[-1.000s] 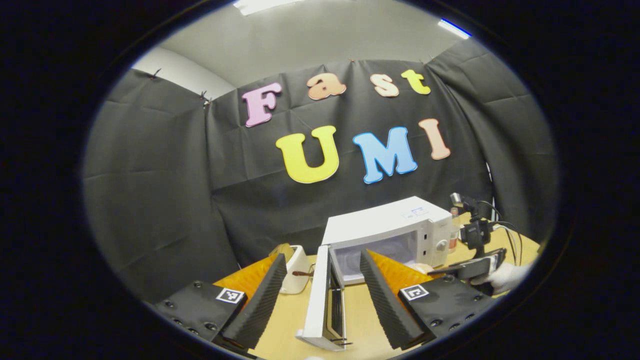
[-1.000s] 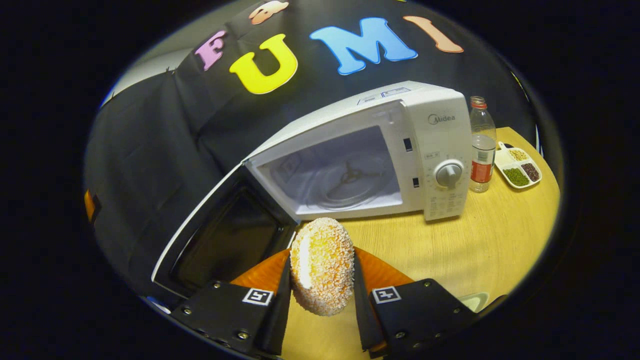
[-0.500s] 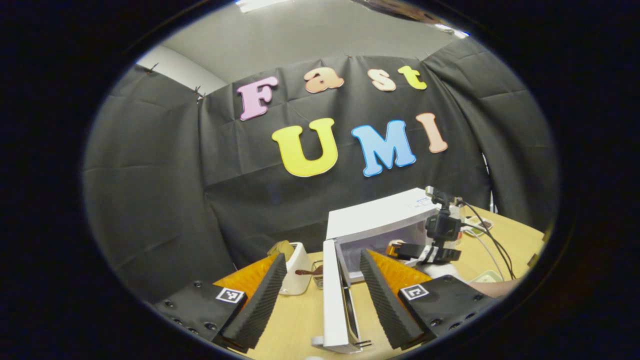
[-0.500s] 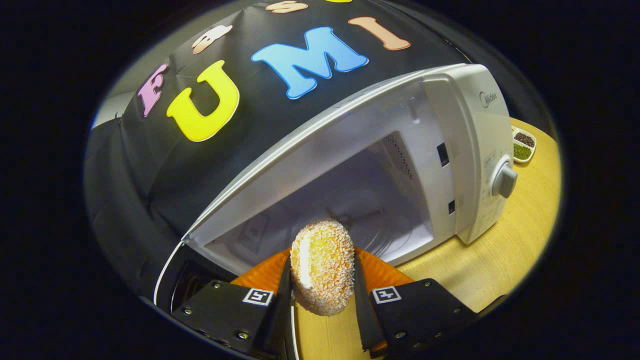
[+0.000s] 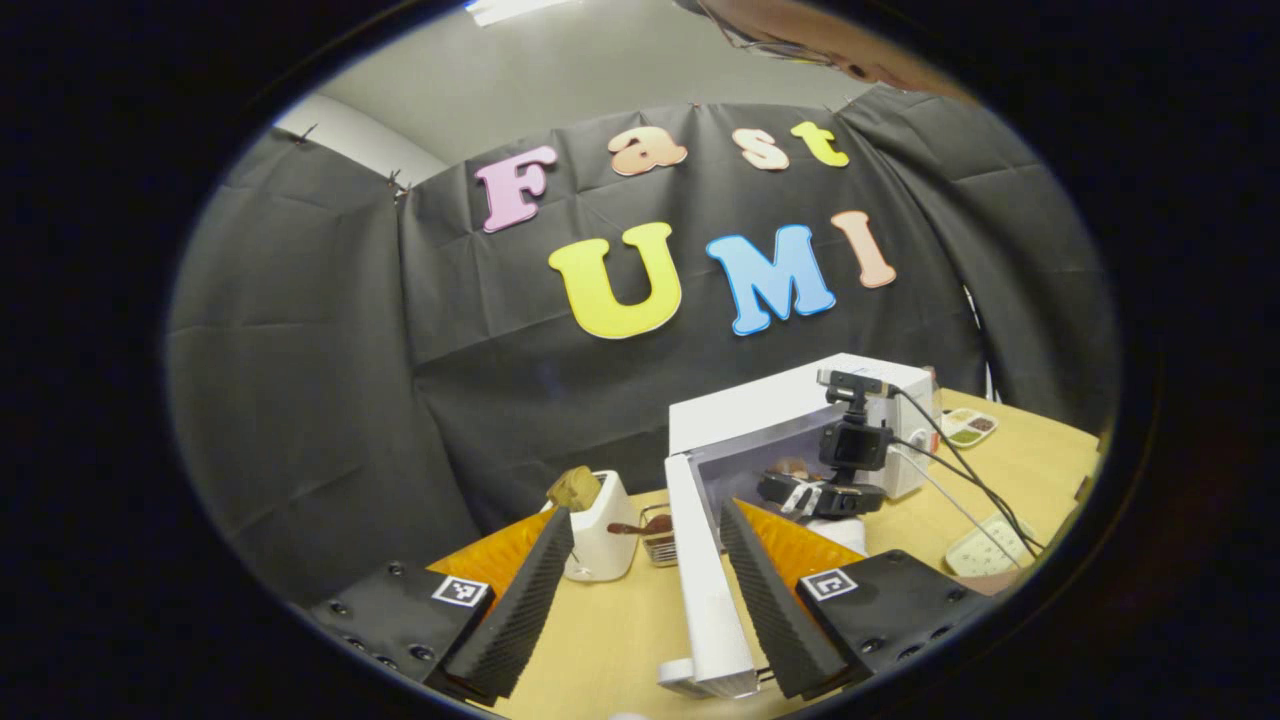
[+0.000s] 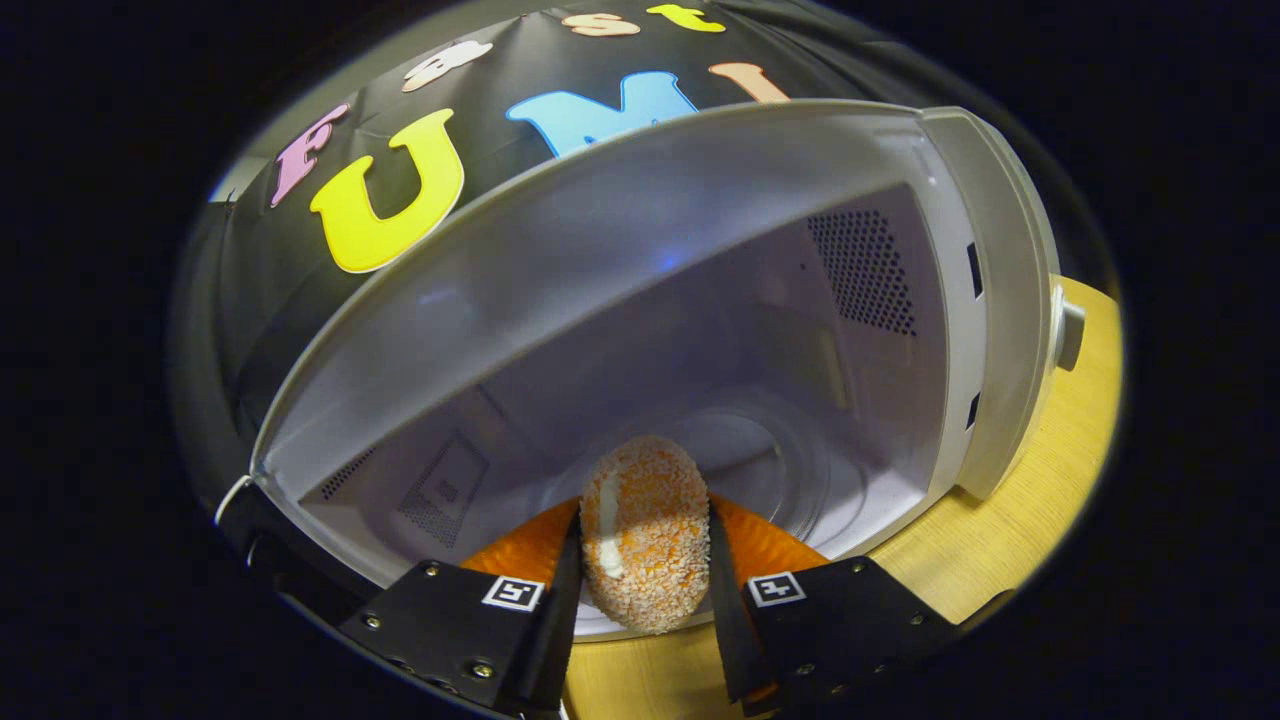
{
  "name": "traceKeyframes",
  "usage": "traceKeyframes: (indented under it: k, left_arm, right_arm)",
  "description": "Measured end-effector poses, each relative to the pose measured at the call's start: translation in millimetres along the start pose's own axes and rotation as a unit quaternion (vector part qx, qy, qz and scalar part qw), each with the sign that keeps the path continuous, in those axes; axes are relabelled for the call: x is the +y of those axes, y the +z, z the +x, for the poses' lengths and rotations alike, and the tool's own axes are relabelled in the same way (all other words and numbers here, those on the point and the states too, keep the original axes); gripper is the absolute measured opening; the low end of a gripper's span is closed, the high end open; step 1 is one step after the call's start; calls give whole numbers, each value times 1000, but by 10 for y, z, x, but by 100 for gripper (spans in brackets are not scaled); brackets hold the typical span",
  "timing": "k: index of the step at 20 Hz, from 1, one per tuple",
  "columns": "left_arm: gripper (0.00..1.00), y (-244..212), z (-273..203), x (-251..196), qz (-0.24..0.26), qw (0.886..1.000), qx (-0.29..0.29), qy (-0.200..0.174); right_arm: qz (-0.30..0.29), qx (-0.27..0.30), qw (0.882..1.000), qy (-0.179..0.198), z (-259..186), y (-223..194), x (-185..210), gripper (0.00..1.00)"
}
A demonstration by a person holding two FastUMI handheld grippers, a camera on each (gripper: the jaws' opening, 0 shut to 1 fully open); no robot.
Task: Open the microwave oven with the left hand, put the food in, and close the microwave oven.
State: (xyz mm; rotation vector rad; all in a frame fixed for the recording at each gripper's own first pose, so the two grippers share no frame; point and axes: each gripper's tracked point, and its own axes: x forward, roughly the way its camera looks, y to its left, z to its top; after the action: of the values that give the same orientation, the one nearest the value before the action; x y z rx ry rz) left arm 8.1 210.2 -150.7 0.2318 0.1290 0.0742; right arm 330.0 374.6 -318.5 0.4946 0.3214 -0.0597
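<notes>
The white microwave (image 5: 760, 420) stands on the wooden table with its door (image 5: 703, 590) swung wide, seen edge-on between my left gripper's fingers. My left gripper (image 5: 645, 590) is open and holds nothing. My right gripper (image 6: 640, 590) is shut on the food (image 6: 645, 545), an oval crumb-coated piece. In the right gripper view the food sits at the mouth of the microwave's cavity (image 6: 650, 340), over the front of the glass turntable (image 6: 770, 470). In the left gripper view the right gripper (image 5: 815, 492) with its camera reaches into the microwave's opening.
A white toaster (image 5: 598, 525) with bread in it stands left of the microwave, a small rack (image 5: 655, 535) beside it. A divided dish of beans (image 5: 968, 425) lies right of the microwave. Cables (image 5: 960, 470) trail from the right gripper over the table (image 5: 1030, 460).
My right gripper has carried the food forward from just outside the microwave into the cavity's mouth. My left gripper has shifted a little, with the door still between its fingers.
</notes>
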Motion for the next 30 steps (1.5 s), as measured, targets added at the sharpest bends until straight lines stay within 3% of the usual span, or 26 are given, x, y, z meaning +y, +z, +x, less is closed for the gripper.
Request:
traceKeyframes:
  k: [1, 2, 5, 6, 11, 15, 17, 22, 30]
  left_arm:
    - [100, -42, -5, 10, -4, 1000, 3, 0]
    - [94, -76, -9, 22, -6, 1000, 5, 0]
    - [100, -89, -44, 68, -8, 1000, 4, 4]
    - [100, -76, -44, 68, -11, 1000, 2, 5]
    - [100, 100, -82, 123, -14, 1000, -15, 10]
    - [100, 337, -87, 177, -39, 998, -37, 21]
    - [94, 411, -116, 193, -44, 998, -43, 23]
    - [100, 432, -144, 260, -42, 998, -41, 34]
    - [100, 489, -152, 300, -52, 997, -44, 35]
  right_arm:
    - [-13, -9, 1000, -16, 33, -27, -71, 59]
    - [-16, -7, 1000, -19, 67, -69, -96, 66]
    - [-18, 3, 1000, -14, 86, -121, -127, 80]
    - [-21, 8, 1000, -18, 86, -103, -148, 97]
    - [-46, 11, 999, 11, -417, 161, -54, 98]
    - [-98, -41, 993, 50, -1190, 917, 37, 98]
    - [-137, -55, 987, 65, -1547, 1248, -5, 98]
    - [-188, -80, 977, 65, -2355, 1950, -438, 98]
    - [-204, -90, 975, 17, -3309, 2426, -1312, 98]
